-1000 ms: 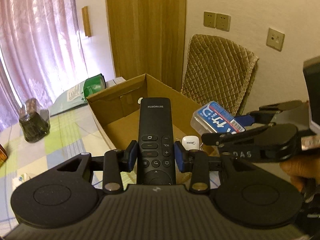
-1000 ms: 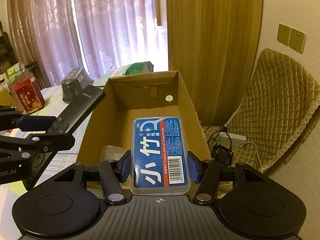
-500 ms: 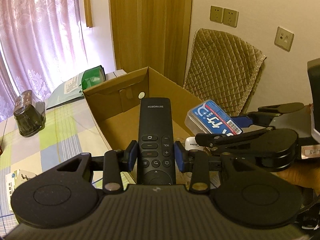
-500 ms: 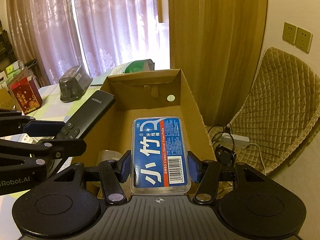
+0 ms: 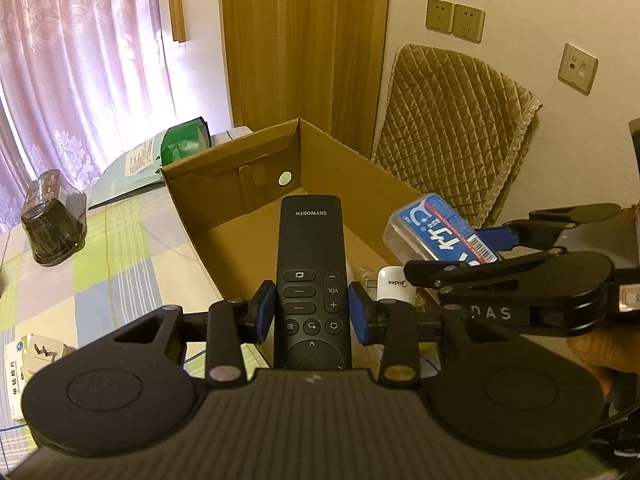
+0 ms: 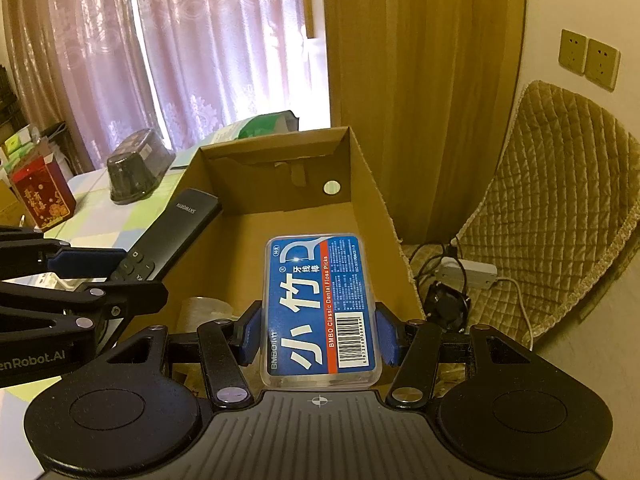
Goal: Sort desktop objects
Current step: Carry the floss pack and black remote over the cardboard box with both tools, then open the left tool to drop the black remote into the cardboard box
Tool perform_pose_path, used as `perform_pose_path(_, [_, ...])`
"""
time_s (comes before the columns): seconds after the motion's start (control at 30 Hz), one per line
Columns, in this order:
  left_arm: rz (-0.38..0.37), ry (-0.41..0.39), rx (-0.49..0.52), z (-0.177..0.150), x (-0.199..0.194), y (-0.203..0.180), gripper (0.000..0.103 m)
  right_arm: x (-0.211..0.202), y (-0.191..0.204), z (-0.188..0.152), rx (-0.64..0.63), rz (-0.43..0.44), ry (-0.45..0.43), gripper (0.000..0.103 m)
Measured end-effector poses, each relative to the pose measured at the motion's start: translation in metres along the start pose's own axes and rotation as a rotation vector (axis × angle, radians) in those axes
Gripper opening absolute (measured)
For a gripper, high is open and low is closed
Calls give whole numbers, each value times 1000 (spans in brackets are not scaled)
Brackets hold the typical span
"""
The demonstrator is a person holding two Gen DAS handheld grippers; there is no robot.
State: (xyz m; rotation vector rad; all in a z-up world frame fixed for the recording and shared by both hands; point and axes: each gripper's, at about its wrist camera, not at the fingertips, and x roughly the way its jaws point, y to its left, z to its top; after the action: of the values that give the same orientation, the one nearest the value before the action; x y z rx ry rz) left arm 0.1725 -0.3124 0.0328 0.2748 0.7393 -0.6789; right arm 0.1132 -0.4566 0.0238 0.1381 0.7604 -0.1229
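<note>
Checkered tablecloth underneath, an open cardboard box on it at the edge by a quilted chair. Inside the box, low down: a white Midea remote and a clear roll, both partly hidden.

Left of the box, on the cloth: a dark plastic tub, a green pouch, a red carton, a medicine packet at the near corner.

Left gripper clamped on a black Skyworth remote, held level above the box's near left wall, tip pointing inward. Right gripper clenched on a blue floss-pick case, held over the box's near right part, label up. Both grippers close together, side by side, not touching.
</note>
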Motion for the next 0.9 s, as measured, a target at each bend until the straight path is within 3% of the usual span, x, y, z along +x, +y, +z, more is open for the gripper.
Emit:
perform_pose_path(0.77, [1, 30, -26, 1, 32, -2, 34, 19, -4, -4, 13, 3, 27, 55])
perform_pose_path(0.9, [-4, 9, -34, 2, 26, 0, 39, 18, -3, -4, 10, 2, 27, 55])
